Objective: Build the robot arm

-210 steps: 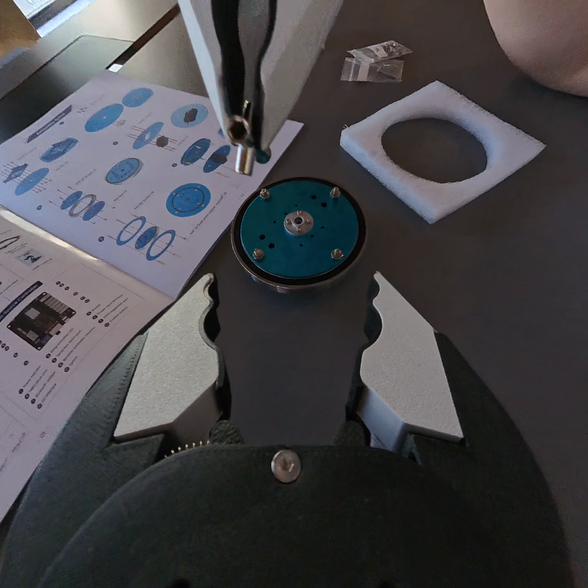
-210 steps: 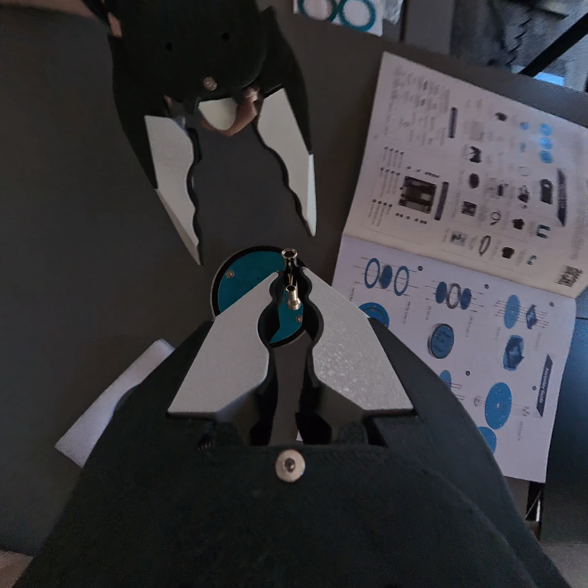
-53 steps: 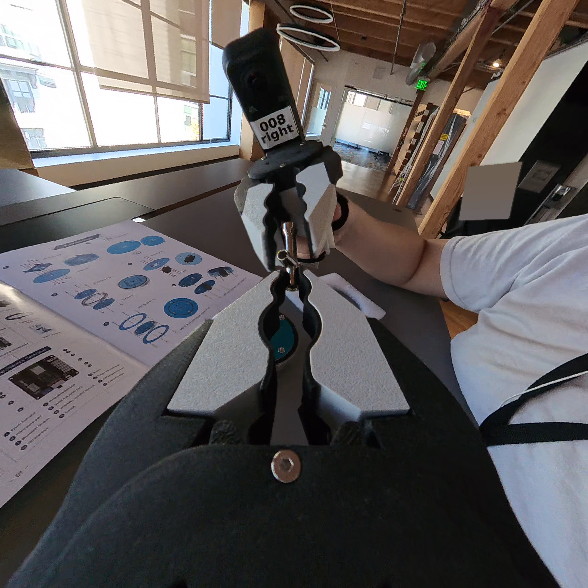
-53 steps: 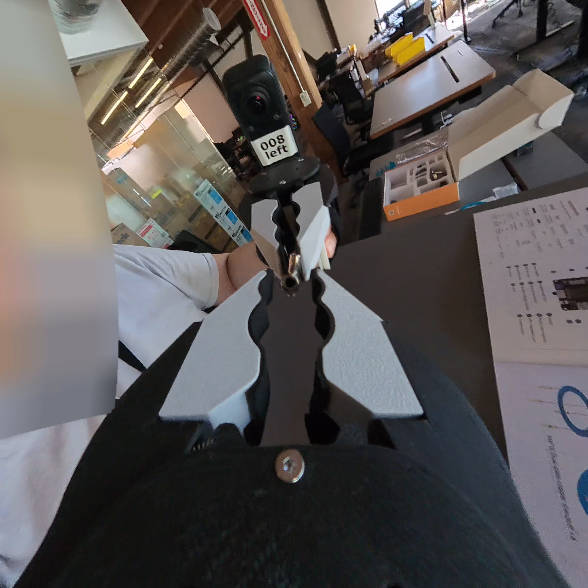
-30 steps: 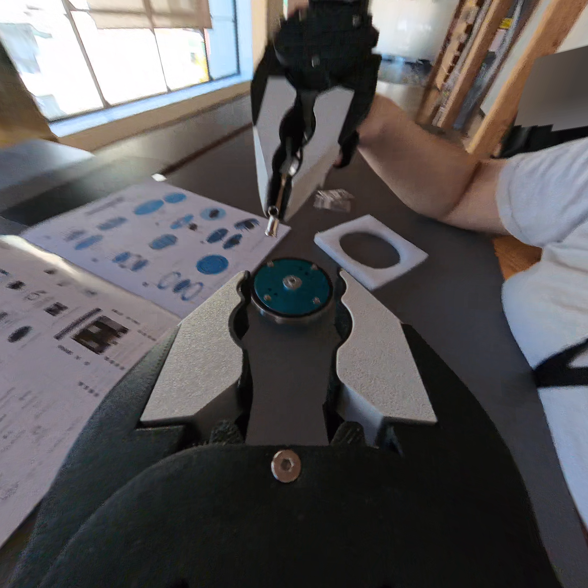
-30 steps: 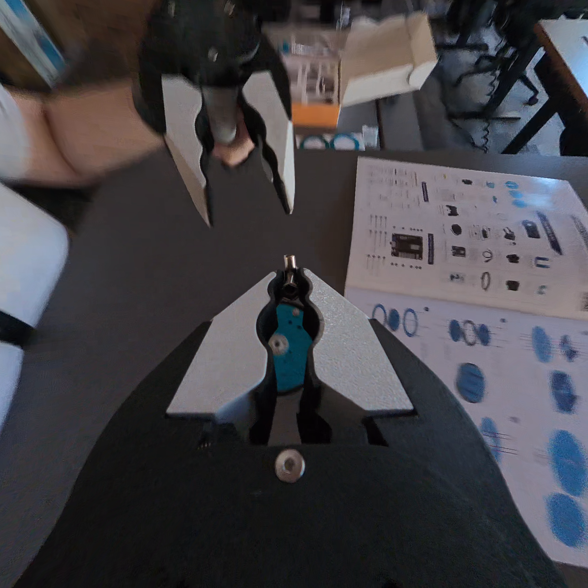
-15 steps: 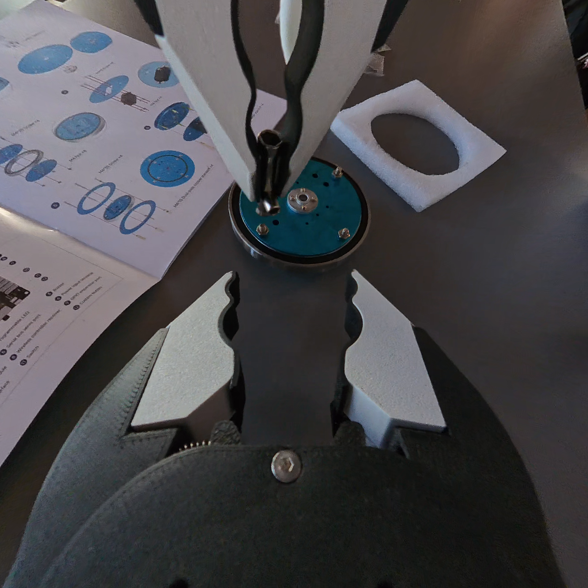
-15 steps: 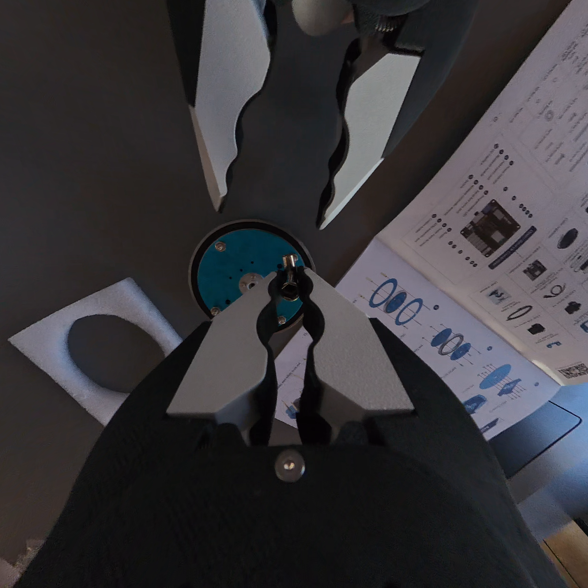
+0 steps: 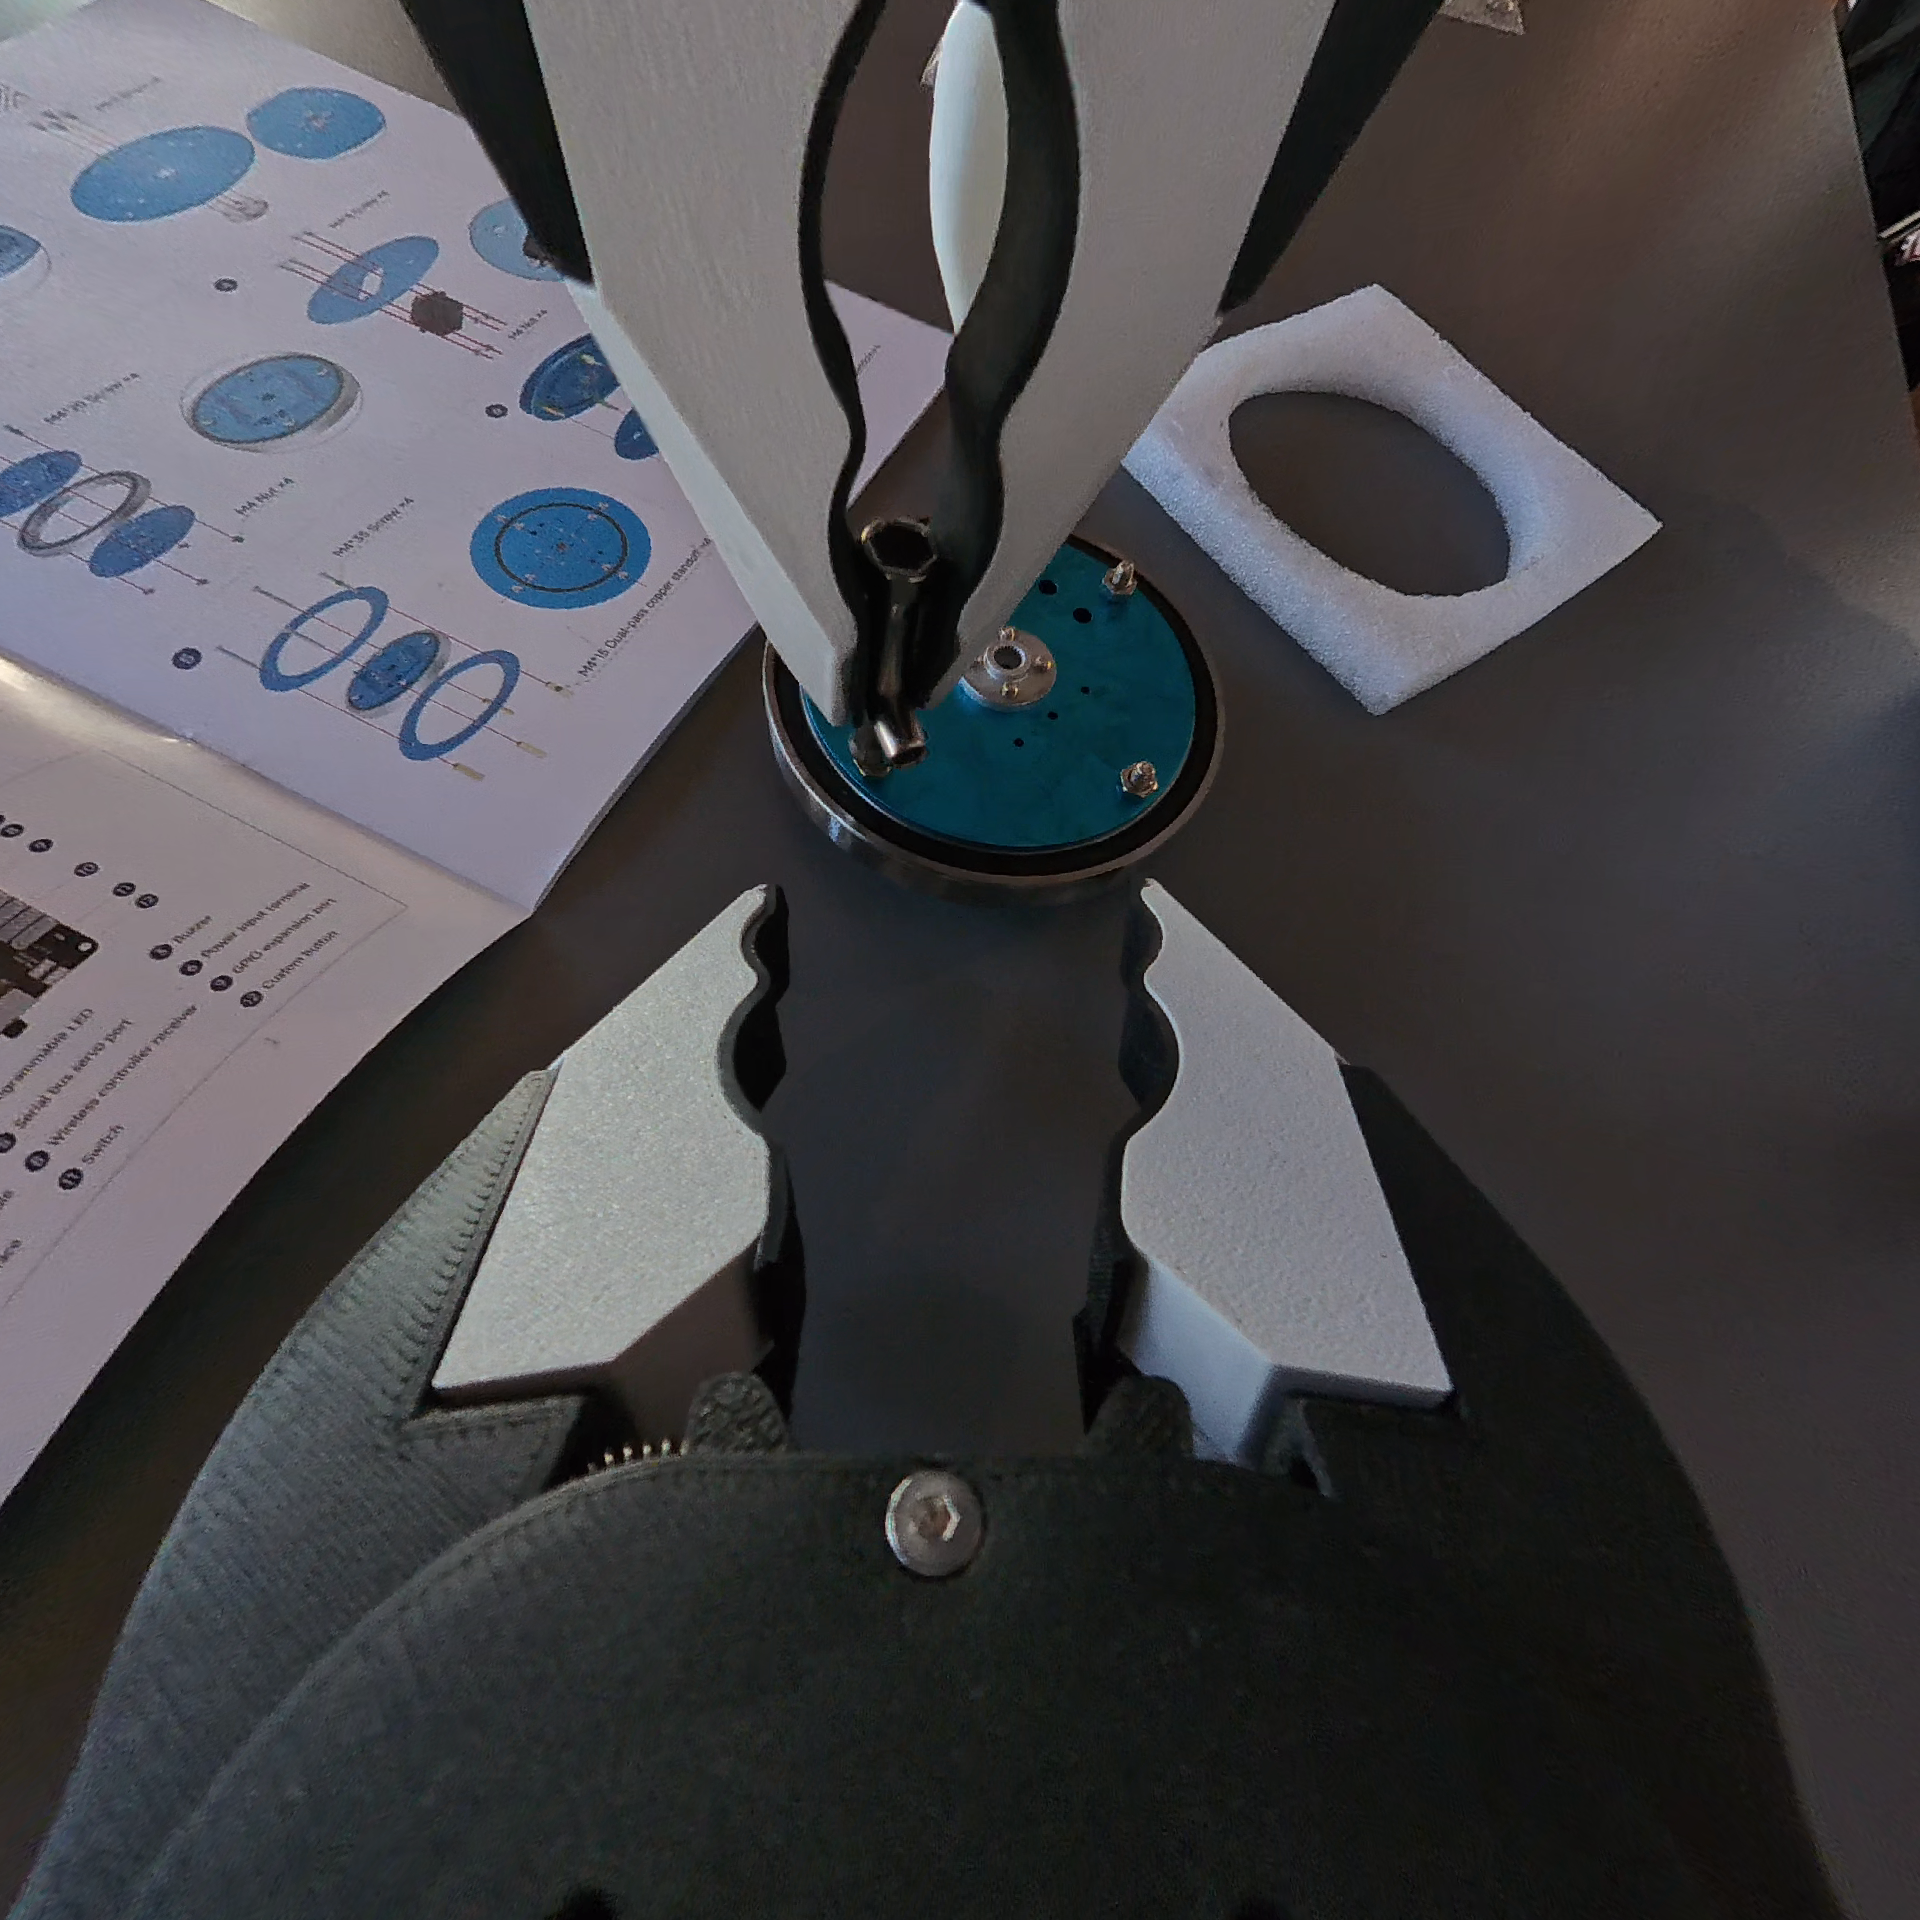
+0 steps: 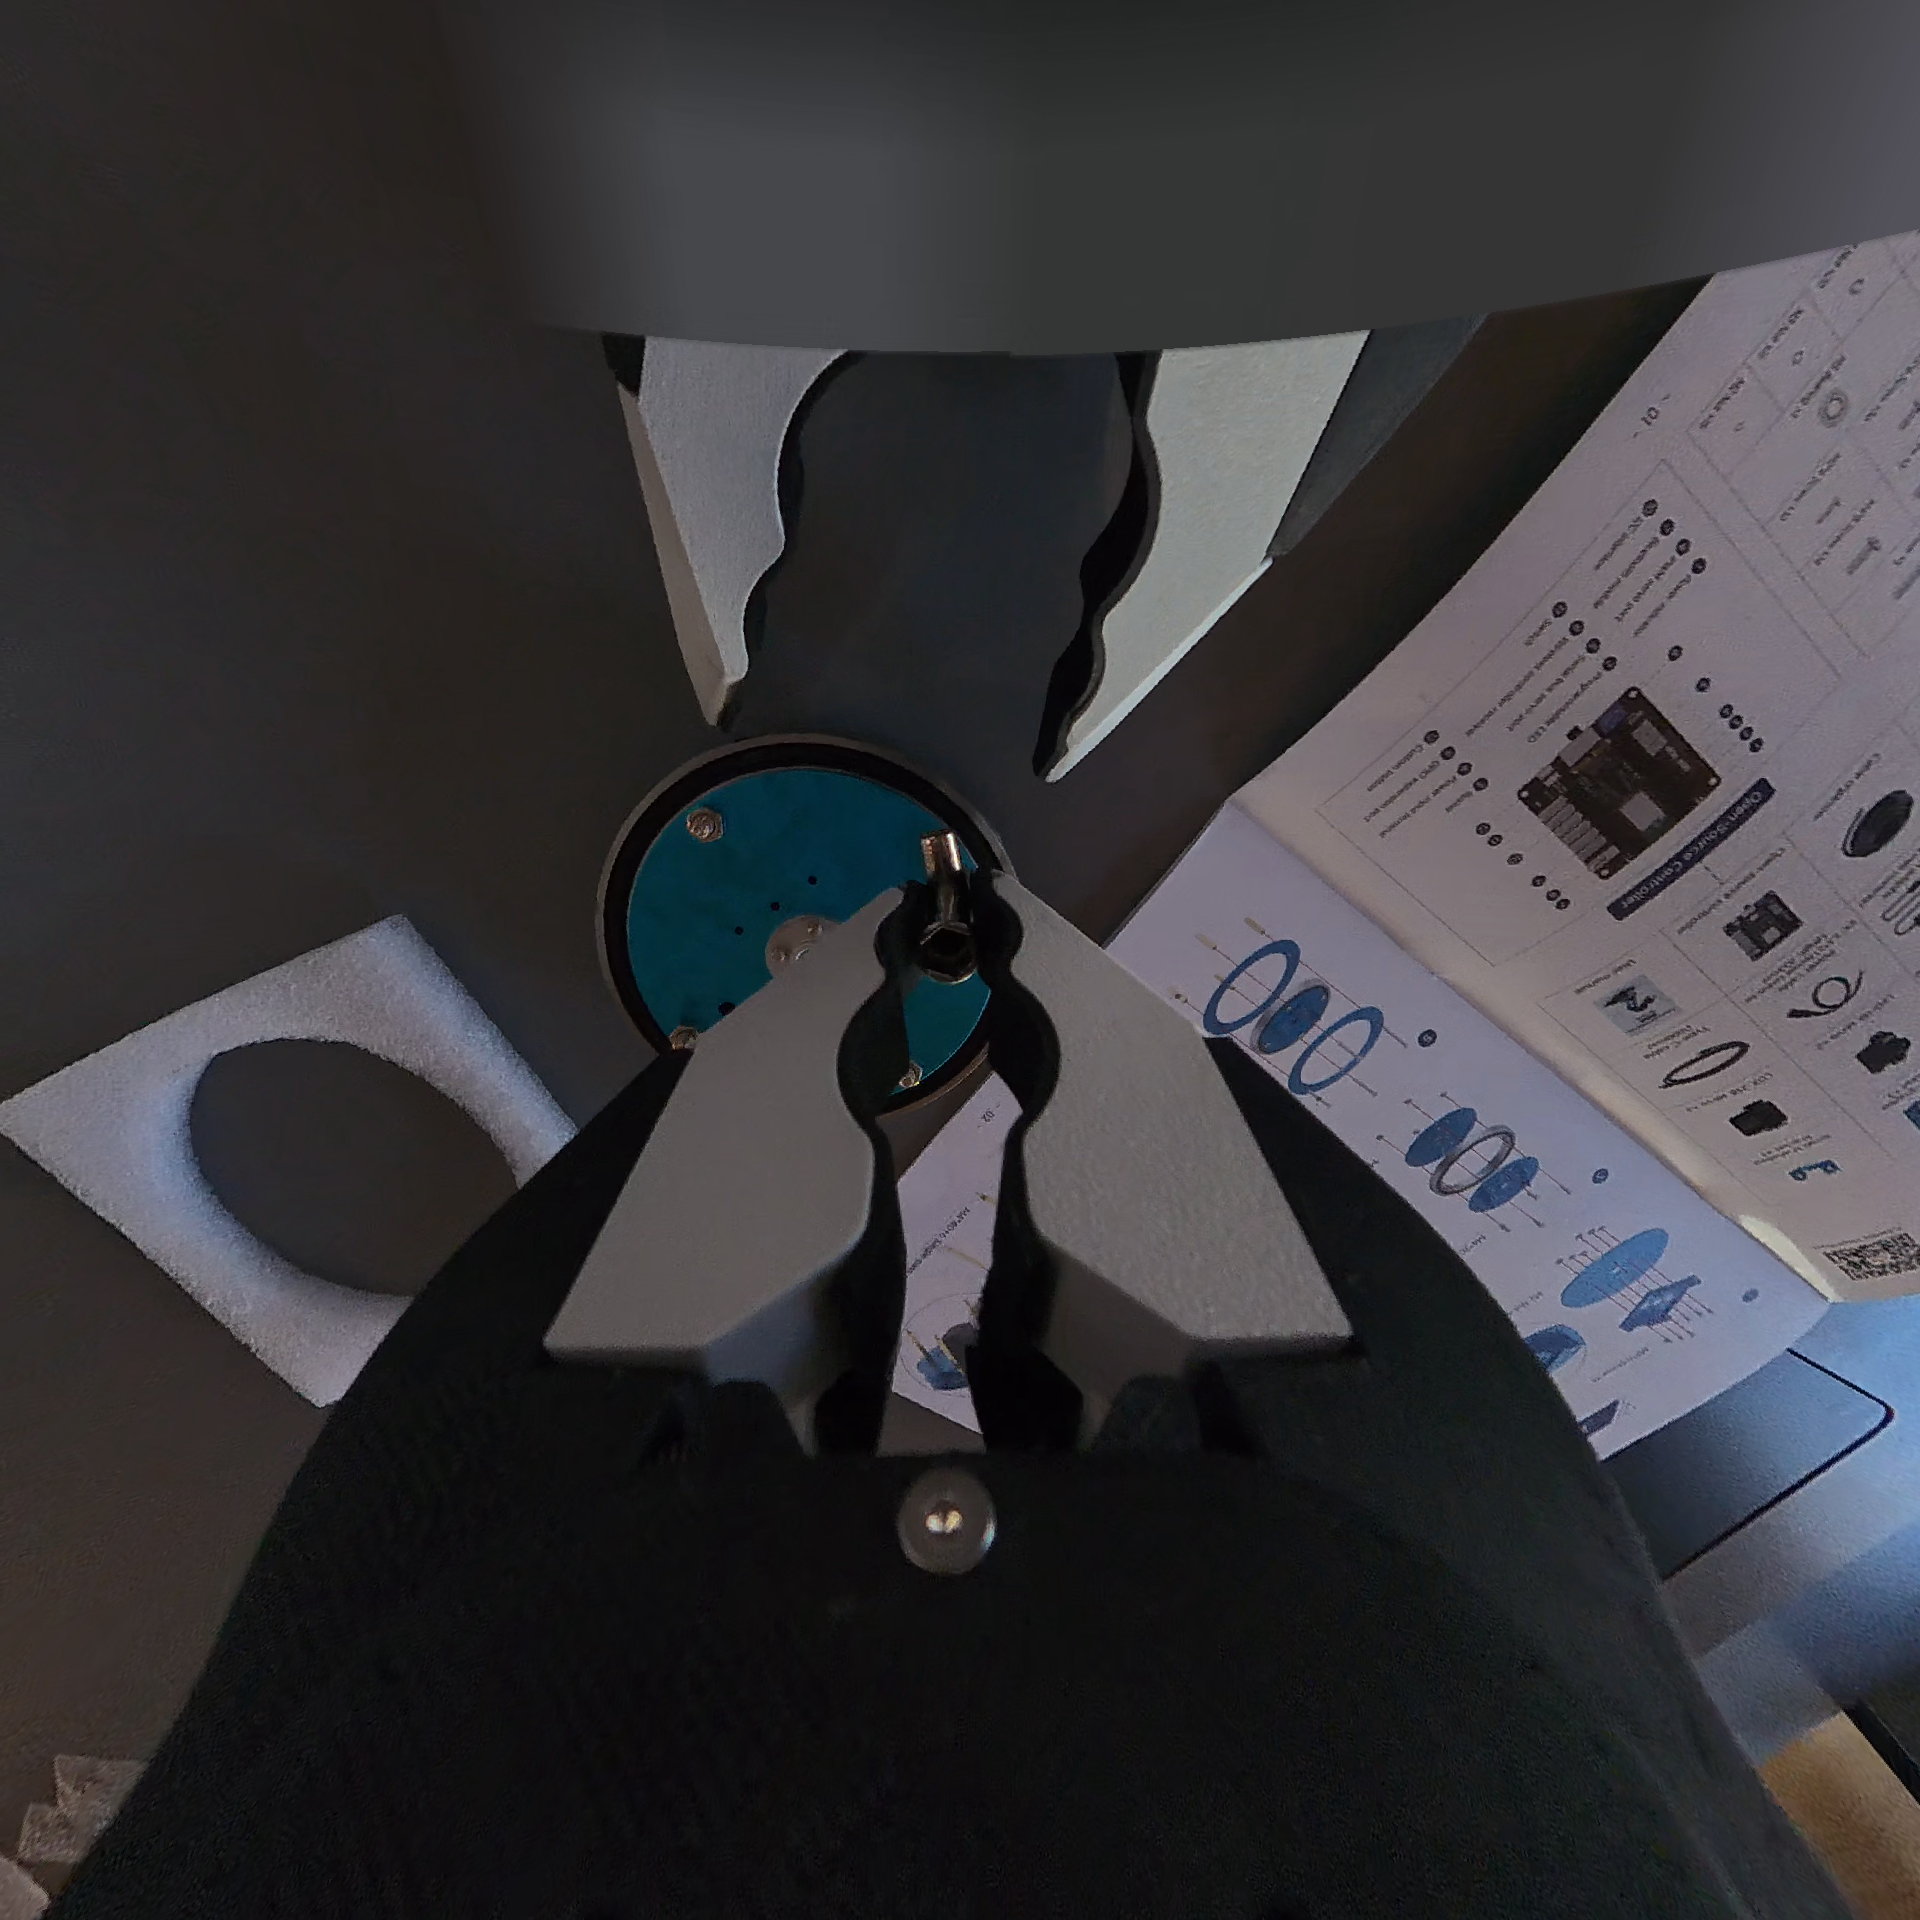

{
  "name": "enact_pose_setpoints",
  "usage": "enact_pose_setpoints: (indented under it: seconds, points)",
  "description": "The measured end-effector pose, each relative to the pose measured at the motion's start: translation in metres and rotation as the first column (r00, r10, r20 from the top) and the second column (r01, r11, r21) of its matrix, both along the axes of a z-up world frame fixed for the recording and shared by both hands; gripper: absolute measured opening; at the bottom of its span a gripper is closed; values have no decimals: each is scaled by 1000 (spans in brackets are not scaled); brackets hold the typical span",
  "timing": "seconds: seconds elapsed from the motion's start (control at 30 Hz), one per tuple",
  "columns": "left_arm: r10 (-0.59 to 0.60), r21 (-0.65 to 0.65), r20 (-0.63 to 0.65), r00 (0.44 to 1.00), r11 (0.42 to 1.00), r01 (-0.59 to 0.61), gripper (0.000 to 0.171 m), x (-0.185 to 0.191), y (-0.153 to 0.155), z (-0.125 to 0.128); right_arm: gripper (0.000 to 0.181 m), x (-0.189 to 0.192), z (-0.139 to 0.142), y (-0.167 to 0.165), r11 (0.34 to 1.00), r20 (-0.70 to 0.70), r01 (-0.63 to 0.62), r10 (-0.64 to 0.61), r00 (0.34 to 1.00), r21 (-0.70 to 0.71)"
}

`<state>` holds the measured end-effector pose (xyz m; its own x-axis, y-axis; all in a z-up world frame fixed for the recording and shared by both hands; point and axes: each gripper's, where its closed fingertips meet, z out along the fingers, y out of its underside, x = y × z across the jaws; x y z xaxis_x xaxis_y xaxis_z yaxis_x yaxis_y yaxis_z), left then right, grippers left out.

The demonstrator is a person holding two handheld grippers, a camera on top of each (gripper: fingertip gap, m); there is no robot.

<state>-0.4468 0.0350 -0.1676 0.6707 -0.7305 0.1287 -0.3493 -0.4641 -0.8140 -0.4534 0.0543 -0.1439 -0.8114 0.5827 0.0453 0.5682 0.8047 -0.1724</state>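
Our left gripper (image 9: 956, 904) hangs wide open and empty just short of the blue disc (image 9: 1023, 753) on the dark table (image 9: 1558, 935). Our right gripper (image 10: 940, 914) is clamped on a small metal socket tool (image 9: 894, 665), its tip touching the disc's rim beside a stud. Beyond lie the white foam frame (image 9: 1392, 499) and the open manual (image 9: 312, 468).
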Motion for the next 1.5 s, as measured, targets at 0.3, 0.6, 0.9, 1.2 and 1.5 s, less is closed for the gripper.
enact_pose_setpoints:
  seconds: [0.3, 0.6, 0.9, 1.2, 1.5]
  points:
    - [-9, -7, -30, 1000, 1000, 9, 64, 2, -1, -4, 8, 1, -3, -1, 999, 23, -44, 44, 999, 2]
    - [-22, -4, -19, 1000, 1000, 22, 60, 6, -2, -3, 8, 1, -3, 0, 978, 75, -202, 198, 977, 55]
    - [-13, -17, 73, 997, 1000, 15, 56, 2, 0, 7, 7, 1, -3, -2, 1000, 70, 3, -3, 998, 11]
    - [69, 13, 79, 994, 997, -70, 52, -33, 4, 19, 6, -1, -5, -1, 994, 15, 111, -111, 994, -11]
    - [110, 12, 176, 978, 993, -113, 36, -38, 10, 29, 6, -2, -5, 0, 910, 1, 414, -414, 910, -17]
